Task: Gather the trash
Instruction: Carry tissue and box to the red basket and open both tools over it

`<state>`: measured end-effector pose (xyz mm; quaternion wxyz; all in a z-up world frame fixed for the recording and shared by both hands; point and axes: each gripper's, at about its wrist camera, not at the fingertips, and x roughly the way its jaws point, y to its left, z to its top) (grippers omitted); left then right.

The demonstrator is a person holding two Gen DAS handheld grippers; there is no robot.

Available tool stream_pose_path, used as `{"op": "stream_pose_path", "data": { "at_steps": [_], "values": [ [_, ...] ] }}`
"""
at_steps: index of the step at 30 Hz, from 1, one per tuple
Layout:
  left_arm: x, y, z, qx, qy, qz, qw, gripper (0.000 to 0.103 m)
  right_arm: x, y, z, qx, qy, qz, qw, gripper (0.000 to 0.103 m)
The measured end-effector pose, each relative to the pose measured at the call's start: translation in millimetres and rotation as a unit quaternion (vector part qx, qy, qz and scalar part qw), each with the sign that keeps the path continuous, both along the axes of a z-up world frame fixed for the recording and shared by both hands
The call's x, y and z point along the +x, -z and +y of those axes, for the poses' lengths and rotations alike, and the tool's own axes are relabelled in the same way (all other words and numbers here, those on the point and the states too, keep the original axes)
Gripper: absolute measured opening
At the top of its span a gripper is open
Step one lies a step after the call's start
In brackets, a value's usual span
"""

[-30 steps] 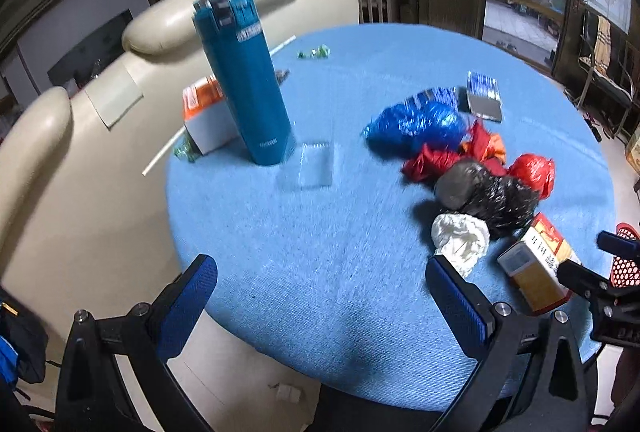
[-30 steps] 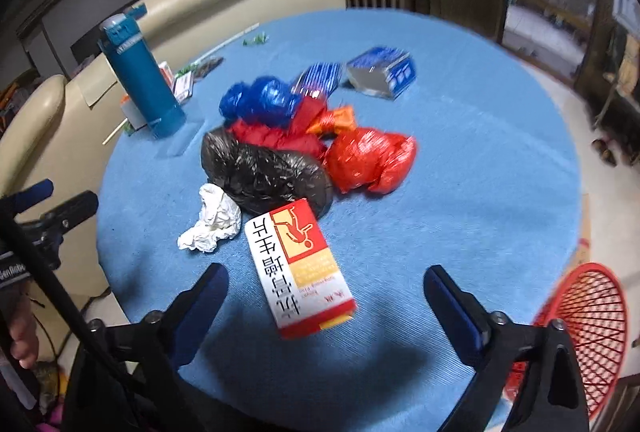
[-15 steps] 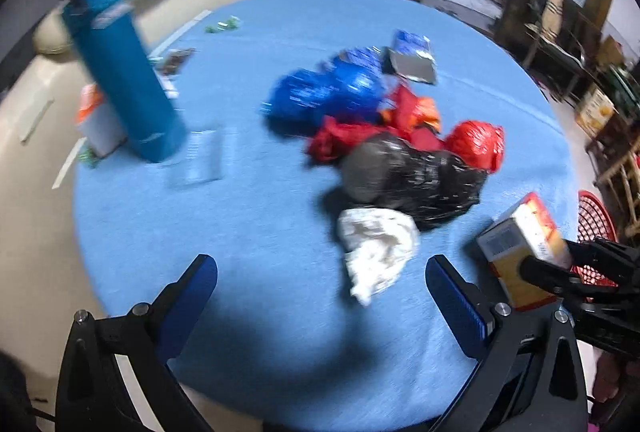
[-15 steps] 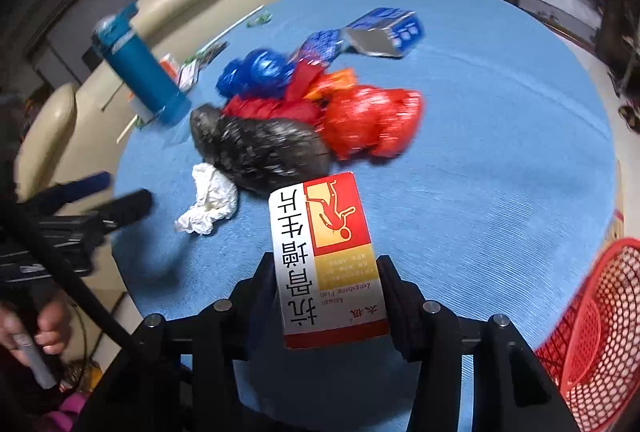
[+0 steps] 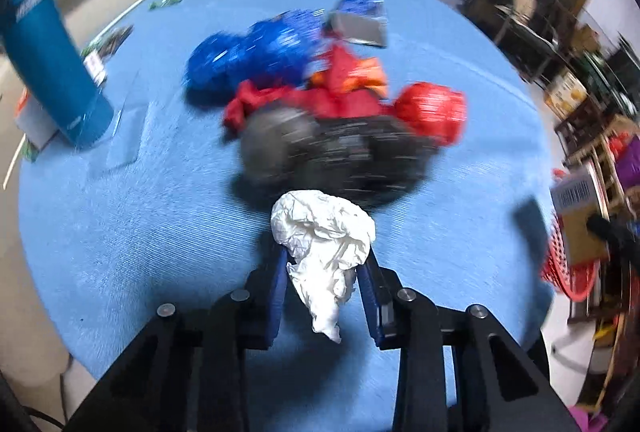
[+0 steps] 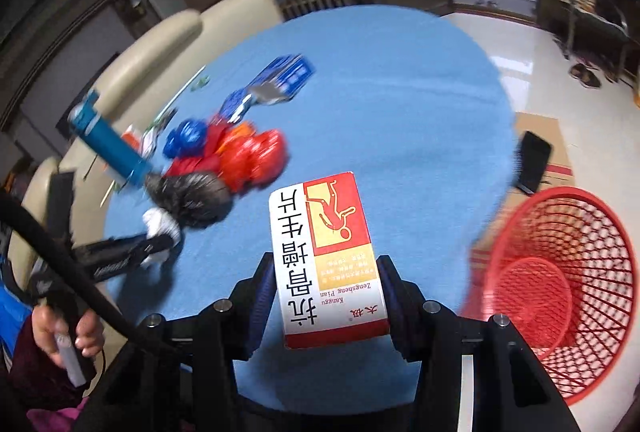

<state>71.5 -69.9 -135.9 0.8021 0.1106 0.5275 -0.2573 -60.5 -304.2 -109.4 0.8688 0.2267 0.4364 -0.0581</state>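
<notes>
My left gripper (image 5: 324,264) is shut on a crumpled white paper wad (image 5: 324,232) at the near side of the round blue table (image 5: 140,232). Behind it lies a pile of bags: a black bag (image 5: 332,155), red bags (image 5: 432,111) and a blue bag (image 5: 256,55). My right gripper (image 6: 326,272) is shut on a red, white and yellow medicine box (image 6: 326,260), held above the table's near edge. A red mesh basket (image 6: 560,280) stands on the floor to the right. The box also shows at the right edge of the left wrist view (image 5: 576,216).
A tall blue bottle (image 5: 52,63) stands at the table's left, with a small box and wrappers beside it. A blue and silver carton (image 5: 360,19) lies at the back. A cream sofa (image 6: 168,43) curves behind the table. A dark phone (image 6: 534,161) lies on cardboard near the basket.
My left gripper moved onto the white paper wad and shut on it. My right gripper, shut on the medicine box, lifted it and swung right toward the red basket.
</notes>
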Motion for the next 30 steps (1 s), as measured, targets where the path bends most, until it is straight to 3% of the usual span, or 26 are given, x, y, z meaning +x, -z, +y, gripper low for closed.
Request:
{"op": "stream_pose_path", "data": {
  "at_steps": [6, 10, 14, 19, 22, 23, 24, 27, 30],
  "values": [
    [-45.2, -36.7, -63.2, -0.011, 0.121, -0.019, 0.9924, 0.036, -43.1, -14.9, -63.7, 0.0, 0.068, -0.019, 0.997, 0.052],
    [-76.9, -52.6, -142.7, -0.011, 0.218, -0.026, 0.9756, 0.036, -76.2, -16.9, -113.2, 0.008, 0.132, -0.024, 0.991, 0.053],
    [-97.4, -48.3, -211.6, -0.012, 0.284, -0.033, 0.9582, 0.037, -107.2, 0.4, -158.5, 0.068, 0.192, -0.023, 0.979, 0.053],
    [-112.7, -28.1, -276.5, -0.008, 0.328, 0.004, 0.9445, 0.041, -128.9, 27.1, -195.0, 0.13, 0.236, -0.006, 0.963, 0.054],
    [-129.8, -17.0, -300.5, -0.002, 0.352, 0.02, 0.9357, 0.057, -136.1, 34.8, -206.2, 0.152, 0.244, -0.011, 0.958, 0.056],
    [-135.2, -14.3, -307.7, -0.002, 0.358, 0.024, 0.9333, 0.068, -138.4, 36.3, -209.1, 0.151, 0.25, -0.013, 0.956, 0.059],
    [-137.2, -11.4, -312.8, -0.006, 0.363, 0.026, 0.9314, 0.069, -139.3, 37.1, -211.3, 0.151, 0.255, -0.015, 0.955, 0.062],
    [-136.6, -9.0, -313.7, -0.001, 0.365, 0.027, 0.9307, 0.069, -147.1, 40.2, -220.6, 0.157, 0.267, -0.02, 0.951, 0.065],
    [-130.7, -13.2, -305.0, -0.002, 0.354, 0.025, 0.935, 0.069, -160.0, 39.7, -233.3, 0.129, 0.306, -0.013, 0.943, 0.065]
  ]
}}
